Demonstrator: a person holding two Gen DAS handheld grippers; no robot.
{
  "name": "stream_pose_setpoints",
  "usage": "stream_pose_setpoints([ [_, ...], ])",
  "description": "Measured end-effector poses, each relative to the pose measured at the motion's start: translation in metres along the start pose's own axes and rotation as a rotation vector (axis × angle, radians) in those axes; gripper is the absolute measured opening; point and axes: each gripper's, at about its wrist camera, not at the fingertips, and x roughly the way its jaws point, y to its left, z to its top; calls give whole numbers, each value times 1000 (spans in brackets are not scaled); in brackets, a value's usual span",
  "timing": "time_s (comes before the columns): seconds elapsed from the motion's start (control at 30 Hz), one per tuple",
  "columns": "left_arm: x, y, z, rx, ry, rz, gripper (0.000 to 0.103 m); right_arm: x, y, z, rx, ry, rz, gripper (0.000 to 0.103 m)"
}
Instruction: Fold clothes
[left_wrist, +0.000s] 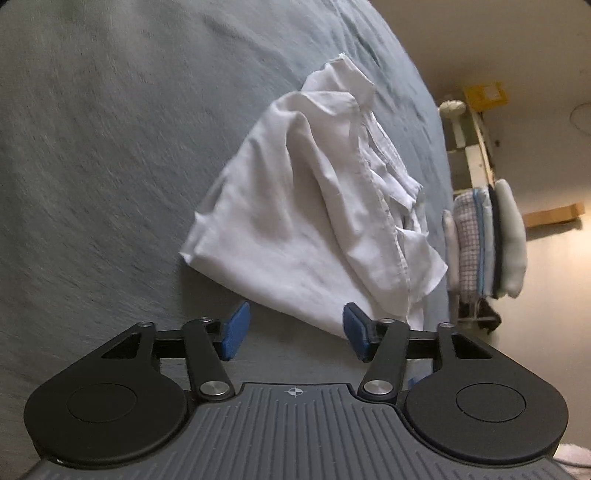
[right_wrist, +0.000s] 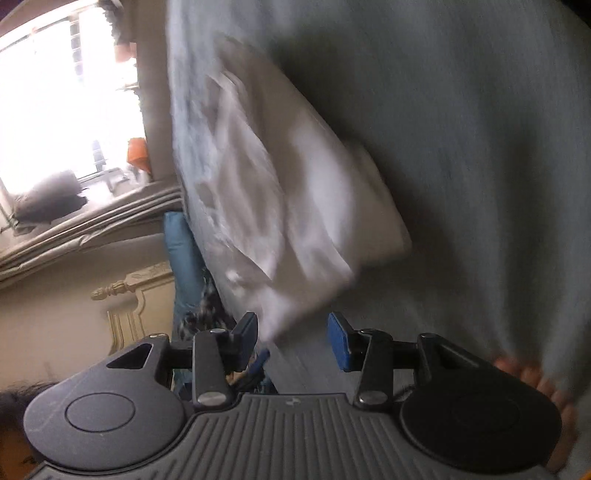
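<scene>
A white shirt (left_wrist: 317, 206) lay in a loose, roughly gathered bundle on the grey-blue bed (left_wrist: 92, 147), close to one edge of the mattress, its collar and button placket rumpled on top and its lower corner reaching toward the near side. It looked partly folded at best: the body had been doubled into a rough wedge, but the layers were uneven and the edges did not line up, so it probably needed squaring and another fold or two. Beyond that edge of the bed a stack of folded clothes (left_wrist: 484, 240) stood on some support I could not make out, which suggested that several garments were already done and that this shirt was the piece in hand. The left tool (left_wrist: 293, 330) hung just short of the shirt's near corner with its blue pads apart and nothing between them. The right tool (right_wrist: 291, 341), seen in a badly blurred view, was likewise parted and empty, with the shirt's (right_wrist: 295, 206) corner just beyond its tips. Neither tool had hold of the cloth.
</scene>
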Motion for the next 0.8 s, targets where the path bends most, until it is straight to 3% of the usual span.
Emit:
stream_pose_setpoints([
  [0.07,7,2,-5,-18,-32,9,59,11,-11,-1,39,-30,-18,45],
  [0.17,10,11,-10,-72,-83,6,58,5,-17,1,59,-155,-37,45],
  [0.27,16,16,-5,-117,-117,-8,58,-11,-27,2,126,-260,31,45],
  [0.33,19,19,-2,-145,-133,-6,57,-15,-26,5,129,-286,25,45],
  [0.47,21,17,0,-145,-148,14,47,-18,-17,7,106,-344,-6,45],
  [0.57,20,19,0,-146,-148,24,43,-25,2,4,8,-415,-33,45],
  [0.8,18,21,-2,-147,-158,28,42,-35,-2,4,-8,-372,-120,45],
])
